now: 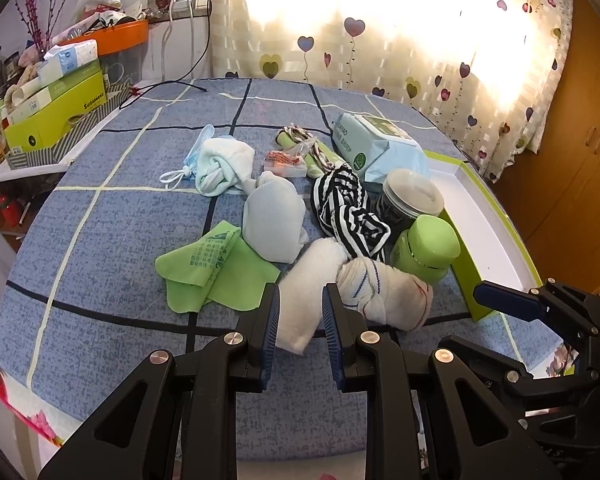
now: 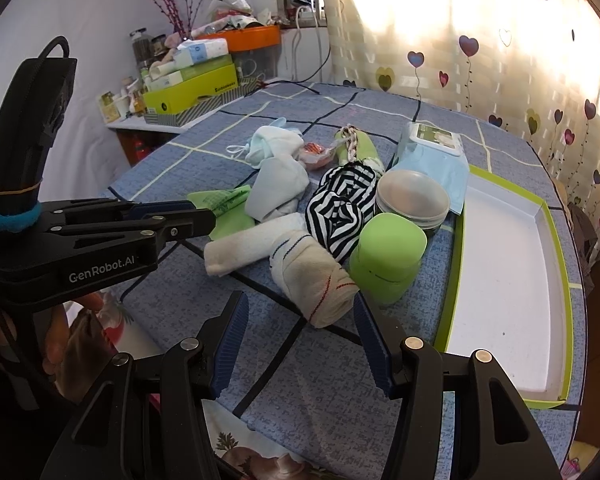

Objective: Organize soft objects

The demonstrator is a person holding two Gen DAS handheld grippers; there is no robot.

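— Barely anything is sorted yet: from the left wrist, the left gripper [image 1: 300, 312] is seen narrowly parted, nothing pinched, the white rolled cloth [image 1: 308, 292] lying beyond its tips among the soft pile on the blue checked cover [image 1: 100, 240].

— And from the right wrist?

— Wide jaws are shown on the right gripper [image 2: 298, 318], empty, near the stitched towel roll [image 2: 314, 280]. The green-edged tray [image 2: 508, 264] is revealed whole and bare; a hand [image 2: 56, 340] is glimpsed too.

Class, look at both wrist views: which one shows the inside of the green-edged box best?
The right wrist view: the green-edged box lies nearly whole, its white floor open to the camera. In the left wrist view the box is squeezed at the right edge, its near end hidden behind the right gripper.
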